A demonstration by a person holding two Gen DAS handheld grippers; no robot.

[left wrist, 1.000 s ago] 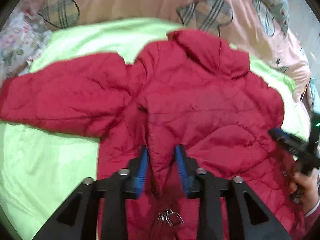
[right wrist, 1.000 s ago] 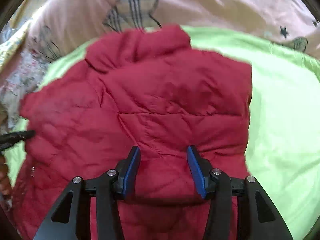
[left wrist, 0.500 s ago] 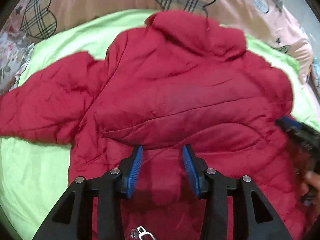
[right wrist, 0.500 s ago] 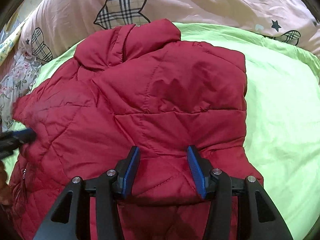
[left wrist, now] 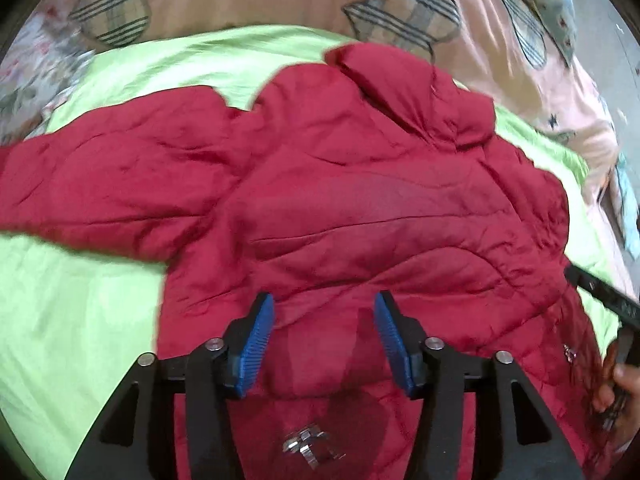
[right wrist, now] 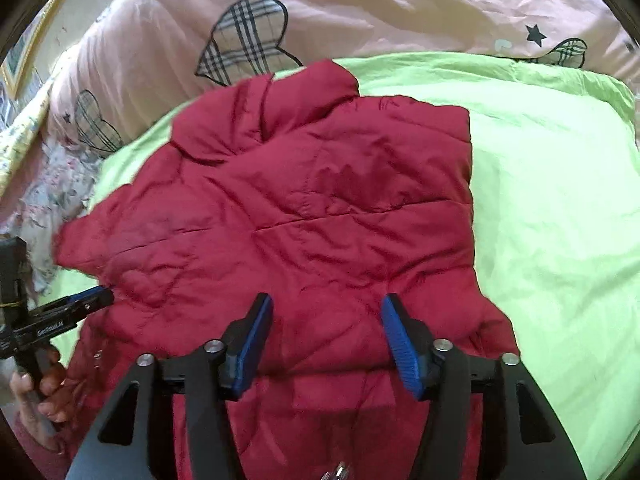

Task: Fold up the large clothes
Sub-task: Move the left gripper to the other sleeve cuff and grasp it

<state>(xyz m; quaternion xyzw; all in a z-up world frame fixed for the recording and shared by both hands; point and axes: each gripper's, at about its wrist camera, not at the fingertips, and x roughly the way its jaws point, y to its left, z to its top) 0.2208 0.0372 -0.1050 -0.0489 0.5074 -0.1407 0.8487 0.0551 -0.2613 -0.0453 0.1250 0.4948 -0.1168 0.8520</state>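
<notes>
Two grippers hang over one red quilted jacket [left wrist: 360, 208] that lies on a lime-green sheet [left wrist: 80, 320]. Its long axis runs from the bottom of each frame up to the collar [left wrist: 404, 80] near the top centre, so the neck end points toward the pink duvet [right wrist: 360, 12] printed with plaid hearts. In the left wrist view one sleeve [left wrist: 104, 184] stretches crosswise to the left edge of the frame. In the right wrist view the jacket's right side ends in a straight edge running down the frame.

Left gripper [left wrist: 324, 336]: jaws spread, blue pads [left wrist: 256, 336] to either side of a puffed fold of the jacket, nothing pinched. Right gripper [right wrist: 326, 340]: jaws likewise spread above the lower body of the jacket, pinching nothing.

At lower left of the right wrist view, the person's left hand [right wrist: 38, 392] grips the handle of the other tool, fingers curled round it. White lettering on that tool's black arm is too small to read. A metal zipper pull [left wrist: 308, 444] glints at bottom centre of the left wrist view.
</notes>
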